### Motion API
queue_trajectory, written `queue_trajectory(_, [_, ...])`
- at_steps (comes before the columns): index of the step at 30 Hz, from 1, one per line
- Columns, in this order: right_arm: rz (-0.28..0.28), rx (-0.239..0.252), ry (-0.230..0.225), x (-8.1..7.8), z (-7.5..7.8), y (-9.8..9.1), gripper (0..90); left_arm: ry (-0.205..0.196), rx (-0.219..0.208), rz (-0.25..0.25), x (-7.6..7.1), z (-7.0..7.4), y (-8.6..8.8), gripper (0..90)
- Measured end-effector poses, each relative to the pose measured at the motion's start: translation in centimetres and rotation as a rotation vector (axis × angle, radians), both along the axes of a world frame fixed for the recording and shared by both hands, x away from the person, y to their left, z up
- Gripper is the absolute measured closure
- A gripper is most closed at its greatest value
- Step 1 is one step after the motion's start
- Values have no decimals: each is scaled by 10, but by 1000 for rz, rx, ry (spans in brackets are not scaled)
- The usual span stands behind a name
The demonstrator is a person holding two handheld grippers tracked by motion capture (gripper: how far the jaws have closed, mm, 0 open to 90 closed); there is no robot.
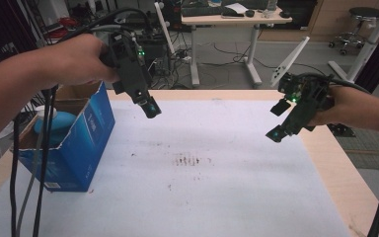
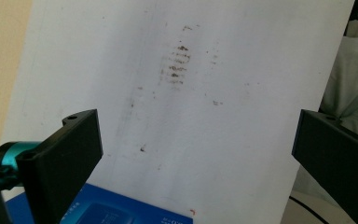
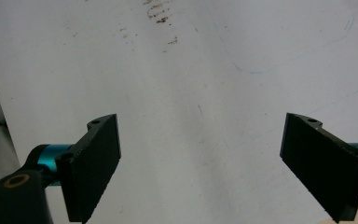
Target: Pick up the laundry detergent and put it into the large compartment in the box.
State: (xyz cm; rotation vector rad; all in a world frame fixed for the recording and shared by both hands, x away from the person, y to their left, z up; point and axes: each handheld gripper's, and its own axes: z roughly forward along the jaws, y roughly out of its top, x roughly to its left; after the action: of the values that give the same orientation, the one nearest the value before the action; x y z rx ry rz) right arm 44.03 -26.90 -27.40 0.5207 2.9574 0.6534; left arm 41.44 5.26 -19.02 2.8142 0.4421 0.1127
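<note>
My left gripper (image 1: 151, 107) hangs above the white sheet (image 1: 217, 197), just right of an open blue cardboard box (image 1: 79, 148). In the left gripper view its jaws stand wide apart around bare sheet (image 2: 214, 140), so my left gripper (image 2: 196, 154) is open, with the box's blue corner (image 2: 116, 210) below it. A rounded light-blue object (image 1: 54, 126) lies inside the box. At the sheet's right edge my right gripper (image 1: 278, 121) is held in the air. Its jaws are also apart, and my right gripper (image 3: 200, 168) is open with nothing between the jaws.
Brown smudges (image 1: 190, 160) mark the sheet's middle. The wooden table edge (image 1: 345, 173) shows at the right. Black cables (image 1: 17, 187) trail down beside the box. Behind the table stand a desk (image 1: 227, 22) and a stool (image 1: 362, 19).
</note>
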Motion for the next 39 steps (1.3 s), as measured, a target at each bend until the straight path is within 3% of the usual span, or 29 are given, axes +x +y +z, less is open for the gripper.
queue_trajectory(13, [-14, 8, 8, -4, -4, -3, 115, 59, 4, -48, 2, -30, -27, 16])
queue_trajectory(24, [-10, 11, 11, -4, -6, -4, 114, 83, 10, -72, 4, -51, -45, 16])
queue_trajectory(39, [-13, 8, 31, 0, -15, -6, 115, 134, 31, -95, 9, -76, -55, 17])
